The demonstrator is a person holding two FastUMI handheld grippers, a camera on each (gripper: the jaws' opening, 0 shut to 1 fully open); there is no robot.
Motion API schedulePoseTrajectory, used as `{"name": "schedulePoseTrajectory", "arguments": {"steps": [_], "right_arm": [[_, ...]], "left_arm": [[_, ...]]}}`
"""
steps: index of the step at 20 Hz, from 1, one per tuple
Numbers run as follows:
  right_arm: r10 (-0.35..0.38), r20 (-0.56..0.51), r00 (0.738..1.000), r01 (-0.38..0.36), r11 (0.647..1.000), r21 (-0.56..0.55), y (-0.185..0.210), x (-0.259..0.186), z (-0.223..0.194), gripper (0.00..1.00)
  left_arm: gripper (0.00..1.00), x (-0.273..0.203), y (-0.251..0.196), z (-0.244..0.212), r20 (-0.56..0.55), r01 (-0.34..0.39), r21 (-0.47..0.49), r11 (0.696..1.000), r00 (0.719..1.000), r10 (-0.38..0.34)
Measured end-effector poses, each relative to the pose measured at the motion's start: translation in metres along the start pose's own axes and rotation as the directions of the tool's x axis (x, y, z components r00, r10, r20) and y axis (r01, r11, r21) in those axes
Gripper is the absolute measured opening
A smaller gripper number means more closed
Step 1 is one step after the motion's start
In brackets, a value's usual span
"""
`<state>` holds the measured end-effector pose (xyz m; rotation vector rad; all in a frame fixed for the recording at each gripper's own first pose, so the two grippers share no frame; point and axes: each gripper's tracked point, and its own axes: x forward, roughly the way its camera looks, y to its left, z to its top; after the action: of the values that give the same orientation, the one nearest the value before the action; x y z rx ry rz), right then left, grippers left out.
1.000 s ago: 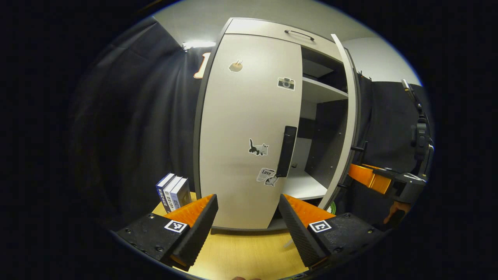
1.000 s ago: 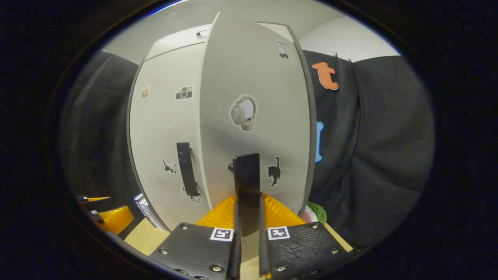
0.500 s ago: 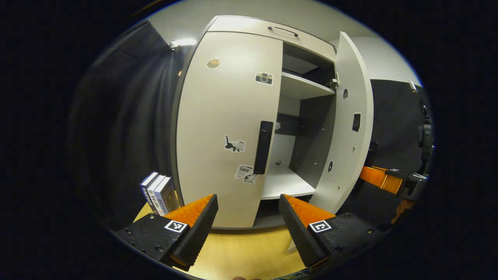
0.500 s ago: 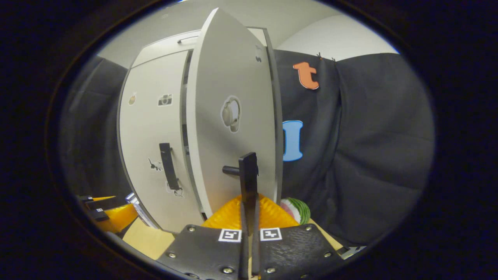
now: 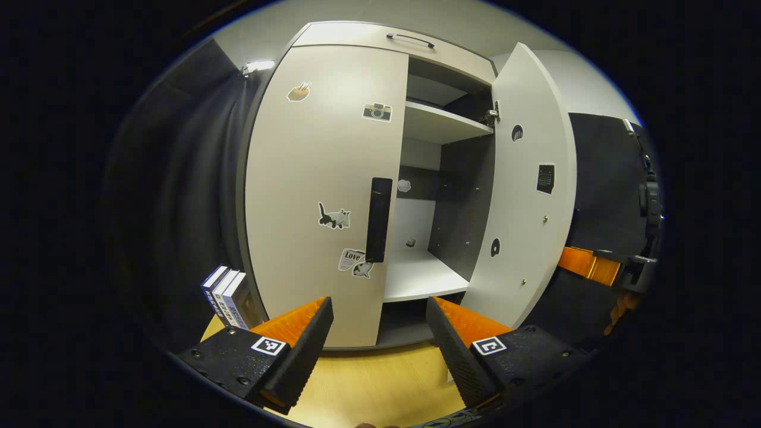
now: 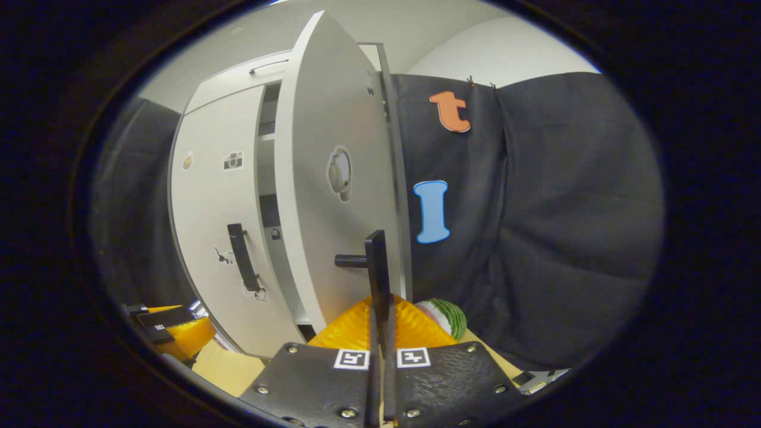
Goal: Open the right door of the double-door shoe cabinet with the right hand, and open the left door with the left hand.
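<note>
My right gripper (image 6: pixel 380 333) is clamped on the black bar handle (image 6: pixel 377 267) of the shoe cabinet's right door (image 6: pixel 336 178); both fingers press flat against the handle's lower end. That door stands swung well out from the cabinet, so in the right gripper view I see its outer face with a headphone sticker, and in the left gripper view its inner face (image 5: pixel 532 196) with a few small dark stickers. Just past the door's foot, on the side away from the cabinet, a watermelon slice (image 6: pixel 443 315) lies on the wooden tabletop.

My left gripper (image 5: pixel 379 327) hangs with its fingers spread wide and nothing between them, low in front of the cabinet, apart from the left door (image 5: pixel 315 178). That door is shut flat against the cabinet body. Its vertical black handle (image 5: pixel 379 219) sits along the edge next to the opening, with cat, camera and "Love" stickers on the panel beside it.

Between the two doors the cabinet interior (image 5: pixel 425 238) is exposed: a pale upper shelf (image 5: pixel 437 122), a pale lower shelf (image 5: pixel 416 276) and a dark perforated side wall. A drawer front with a slim handle (image 5: pixel 410 40) tops the cabinet. Three books (image 5: pixel 226 294) stand upright on the tabletop (image 5: pixel 368 386) against the cabinet's left side. Beyond the open door's edge, in the left gripper view, I see the right gripper's body (image 5: pixel 600 267).
</note>
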<state>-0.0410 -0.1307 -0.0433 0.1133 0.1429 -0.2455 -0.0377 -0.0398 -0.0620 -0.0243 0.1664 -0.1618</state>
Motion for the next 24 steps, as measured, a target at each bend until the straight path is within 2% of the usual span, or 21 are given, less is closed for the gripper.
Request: {"name": "schedulePoseTrajectory", "arguments": {"steps": [3,5,10,12,13,15,18,21,24], "right_arm": [[-0.004,-0.011,1.0,0.004,1.0,0.031,-0.013,-0.003,-0.001,0.03],[-0.019,-0.017,1.0,0.02,1.0,0.01,-0.024,-0.005,-0.003,0.02],[-0.131,-0.025,0.991,0.132,0.991,0.007,-0.073,-0.003,-0.003,0.05],[-0.183,-0.02,0.983,0.183,0.983,0.017,-0.1,-0.007,0.002,0.02],[-0.164,-0.017,0.986,0.164,0.985,0.043,-0.104,-0.005,0.004,0.01],[-0.08,-0.025,0.996,0.083,0.987,0.135,-0.094,-0.004,0.005,0.01],[-0.062,-0.029,0.998,0.066,0.984,0.166,-0.102,0.0,-0.001,0.01],[-0.035,-0.032,0.999,0.04,0.987,0.157,-0.1,0.001,-0.001,0.01],[-0.04,-0.028,0.999,0.044,0.99,0.134,-0.104,0.0,-0.001,0.01]], "left_arm": [[0.98,0.008,-0.004,-0.001,-0.003,0.011,-0.006,1.0,1.0,-0.011],[0.98,0.016,-0.006,0.001,-0.001,0.01,0.0,1.0,1.0,-0.01],[0.98,0.035,-0.003,0.008,0.01,-0.007,0.015,1.0,1.0,0.007],[0.98,0.044,0.0,0.012,0.017,-0.014,0.012,1.0,1.0,0.014],[0.98,0.049,0.001,0.014,0.022,-0.017,0.009,1.0,1.0,0.017],[0.98,0.057,0.003,0.019,0.03,-0.023,0.009,1.0,0.999,0.022],[0.98,0.069,0.007,0.025,0.038,-0.039,0.025,0.999,0.999,0.038],[0.98,0.082,0.007,0.032,0.047,-0.051,0.031,0.998,0.998,0.05],[0.98,0.093,0.012,0.037,0.054,-0.071,0.025,0.997,0.996,0.069]]}}
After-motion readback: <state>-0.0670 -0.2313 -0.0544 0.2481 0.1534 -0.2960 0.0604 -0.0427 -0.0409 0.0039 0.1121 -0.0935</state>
